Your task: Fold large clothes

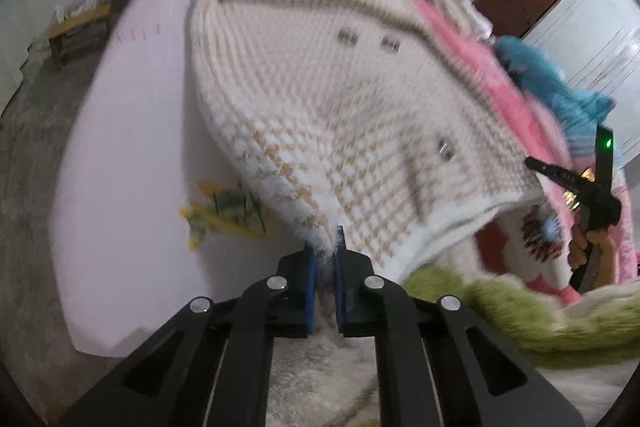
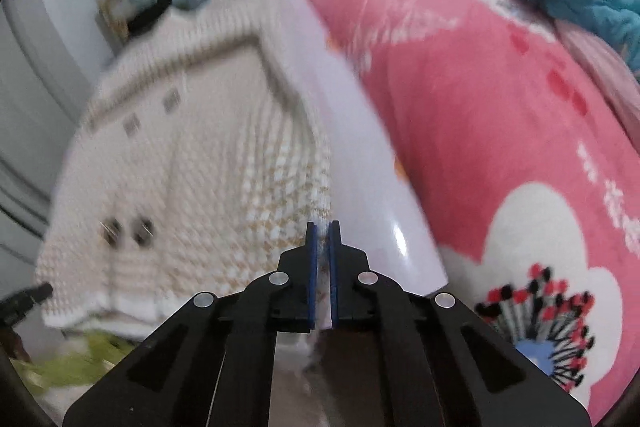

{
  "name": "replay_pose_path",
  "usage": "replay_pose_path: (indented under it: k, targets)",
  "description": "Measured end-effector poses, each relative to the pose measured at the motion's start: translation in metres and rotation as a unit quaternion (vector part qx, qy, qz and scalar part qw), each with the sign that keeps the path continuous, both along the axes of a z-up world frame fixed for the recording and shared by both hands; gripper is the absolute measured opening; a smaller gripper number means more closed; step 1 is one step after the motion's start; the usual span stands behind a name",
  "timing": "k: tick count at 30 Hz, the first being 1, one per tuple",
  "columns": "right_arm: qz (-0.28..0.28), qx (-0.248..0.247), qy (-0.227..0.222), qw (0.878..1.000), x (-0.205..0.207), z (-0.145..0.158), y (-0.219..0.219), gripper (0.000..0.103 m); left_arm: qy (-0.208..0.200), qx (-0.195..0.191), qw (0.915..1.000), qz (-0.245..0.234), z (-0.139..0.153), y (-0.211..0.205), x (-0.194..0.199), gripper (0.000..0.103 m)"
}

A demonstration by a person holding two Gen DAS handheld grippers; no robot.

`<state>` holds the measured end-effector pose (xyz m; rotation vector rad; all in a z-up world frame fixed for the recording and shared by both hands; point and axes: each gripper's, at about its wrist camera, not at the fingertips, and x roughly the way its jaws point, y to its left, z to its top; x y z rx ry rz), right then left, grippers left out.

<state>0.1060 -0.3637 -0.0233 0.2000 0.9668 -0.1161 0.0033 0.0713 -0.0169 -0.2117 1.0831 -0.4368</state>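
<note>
Left wrist: left hand-held gripper pinches cream knit cardigan hem; right hand-held gripper likewise.

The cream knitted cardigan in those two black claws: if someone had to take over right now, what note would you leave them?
Left gripper: shut on the cardigan, at its white hem corner.
Right gripper: shut on the other hem corner.
Where things are: cardigan lies spread, buttons up, on the pale board; the pink quilt lies to the right of it, and a green fuzzy garment is near the hem.
Done: both corners gripped.
Left: no fold visible yet; likely carry the hem up toward the collar, then smooth.
</note>
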Motion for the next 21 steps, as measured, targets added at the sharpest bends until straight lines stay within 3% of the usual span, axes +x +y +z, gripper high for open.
replay_pose_path:
  k: [6,11,14,21]
  targets:
    - [-0.024,0.043,0.027,0.998,0.016,-0.008,-0.014,0.003,0.02,-0.048,0.9984,0.024,0.004,0.017,0.014,0.007]
    - [-0.004,0.07,-0.052,0.996,0.037,0.039,0.002,0.003,-0.008,-0.085,0.996,0.026,0.033,0.022,0.038,0.007]
    - [0.002,0.074,-0.075,0.994,0.05,0.049,0.002,0.003,-0.013,-0.11,0.9931,0.038,0.041,0.032,0.059,0.007]
    - [0.006,0.079,-0.118,0.99,0.104,0.06,0.009,0.0,-0.033,-0.1,0.9921,0.068,0.045,0.041,0.107,0.008]
